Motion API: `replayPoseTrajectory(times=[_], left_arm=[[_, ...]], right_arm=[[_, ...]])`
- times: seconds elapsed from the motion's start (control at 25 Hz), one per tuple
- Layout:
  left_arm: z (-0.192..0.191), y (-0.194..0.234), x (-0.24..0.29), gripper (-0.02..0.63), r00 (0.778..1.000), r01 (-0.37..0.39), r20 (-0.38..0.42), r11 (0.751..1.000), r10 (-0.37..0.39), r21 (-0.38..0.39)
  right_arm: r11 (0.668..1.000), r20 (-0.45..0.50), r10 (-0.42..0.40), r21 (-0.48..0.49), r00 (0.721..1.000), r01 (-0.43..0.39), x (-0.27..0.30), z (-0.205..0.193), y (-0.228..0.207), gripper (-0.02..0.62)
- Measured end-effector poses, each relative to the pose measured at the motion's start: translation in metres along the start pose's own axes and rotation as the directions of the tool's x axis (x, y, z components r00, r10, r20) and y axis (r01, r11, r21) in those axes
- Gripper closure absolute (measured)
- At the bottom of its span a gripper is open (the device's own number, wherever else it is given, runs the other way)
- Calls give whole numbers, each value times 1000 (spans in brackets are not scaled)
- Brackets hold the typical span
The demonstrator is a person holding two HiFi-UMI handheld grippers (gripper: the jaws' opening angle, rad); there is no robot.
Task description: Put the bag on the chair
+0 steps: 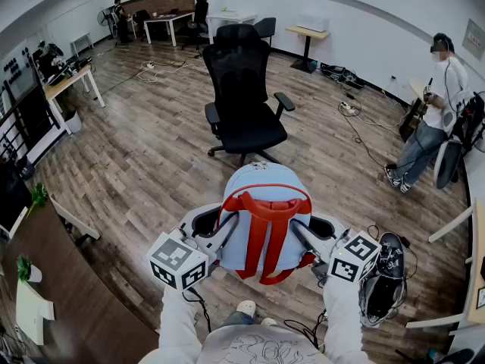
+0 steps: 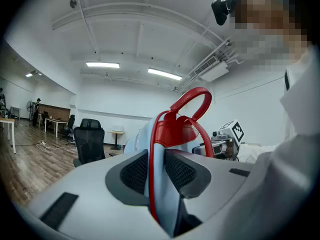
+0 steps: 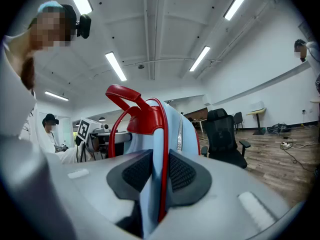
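A light blue bag (image 1: 261, 203) with red straps (image 1: 267, 226) hangs in the air in front of me, held from both sides. My left gripper (image 1: 220, 232) is shut on the bag's left edge, its dark pads (image 2: 134, 171) pressing the blue fabric and red trim (image 2: 156, 169). My right gripper (image 1: 307, 240) is shut on the right edge, pads (image 3: 182, 173) clamped on the same fabric (image 3: 152, 184). The black office chair (image 1: 241, 89) stands on the wood floor a little beyond the bag, seat facing me. It also shows behind the bag (image 2: 89, 141) (image 3: 223, 136).
A person (image 1: 433, 120) stands at the right by a desk. Cables (image 1: 356, 123) trail over the floor right of the chair. A dark bag (image 1: 385, 279) lies on the floor at my right. A desk (image 1: 64, 82) stands at the left and tables (image 1: 167, 21) at the back.
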State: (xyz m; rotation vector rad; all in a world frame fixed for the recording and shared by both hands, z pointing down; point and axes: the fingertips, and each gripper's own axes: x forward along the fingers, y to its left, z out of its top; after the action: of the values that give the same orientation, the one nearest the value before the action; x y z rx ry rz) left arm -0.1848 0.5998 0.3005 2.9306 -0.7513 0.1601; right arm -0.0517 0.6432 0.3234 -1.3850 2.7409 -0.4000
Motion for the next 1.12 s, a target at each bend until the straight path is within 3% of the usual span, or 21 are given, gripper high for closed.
replayPoseTrajectory(times=[0.72,1.12], left_arm=[[2,67,16,505,1000,21,12,1000,-20,-11],[2,105,70,505,1000,-2,-13,1000,2,-12]], right_arm=[[999,1,-36,-19,999,36,63,7,-24,494],[1000,-4,-22,16,1000,22,98,13,-87,492]])
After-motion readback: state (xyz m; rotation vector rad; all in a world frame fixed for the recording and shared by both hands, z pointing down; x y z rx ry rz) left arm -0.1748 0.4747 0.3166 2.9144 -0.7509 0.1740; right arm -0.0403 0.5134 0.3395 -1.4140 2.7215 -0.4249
